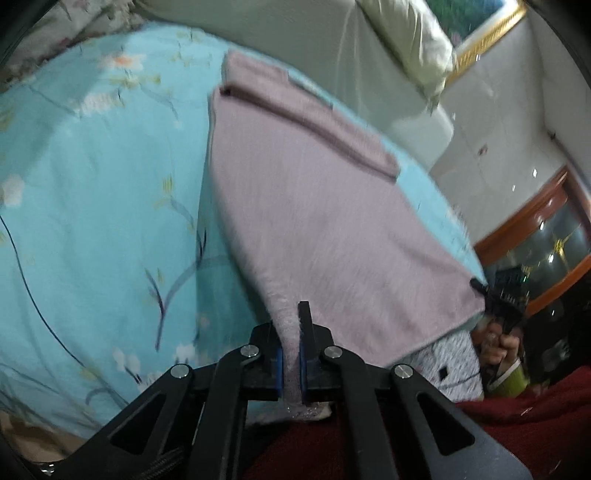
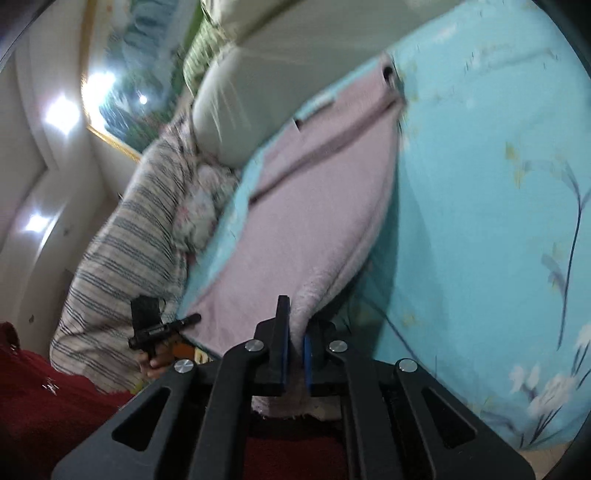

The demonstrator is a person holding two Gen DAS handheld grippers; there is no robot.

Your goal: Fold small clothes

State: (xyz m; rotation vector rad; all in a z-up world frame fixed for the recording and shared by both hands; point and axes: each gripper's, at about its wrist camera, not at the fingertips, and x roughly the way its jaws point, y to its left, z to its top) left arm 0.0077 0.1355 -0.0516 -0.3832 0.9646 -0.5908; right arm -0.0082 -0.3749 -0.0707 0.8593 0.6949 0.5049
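Note:
A pale pink knitted garment [image 1: 325, 221] lies spread on a light blue floral bedsheet [image 1: 92, 184], with a folded band across its far end. My left gripper [image 1: 291, 332] is shut on one near corner of it and lifts that corner off the bed. My right gripper [image 2: 297, 325] is shut on the other near corner of the same garment [image 2: 314, 206], also lifted. The right gripper shows in the left wrist view [image 1: 495, 295] at the garment's right edge. The left gripper shows in the right wrist view [image 2: 162, 328] at its left edge.
A grey-white headboard cushion [image 1: 332, 48] runs behind the bed. A striped blanket [image 2: 122, 251] and a floral pillow [image 2: 199, 210] lie beside the garment. A framed painting [image 1: 476, 26] hangs on the wall. Dark red fabric [image 1: 535, 413] is close under both grippers.

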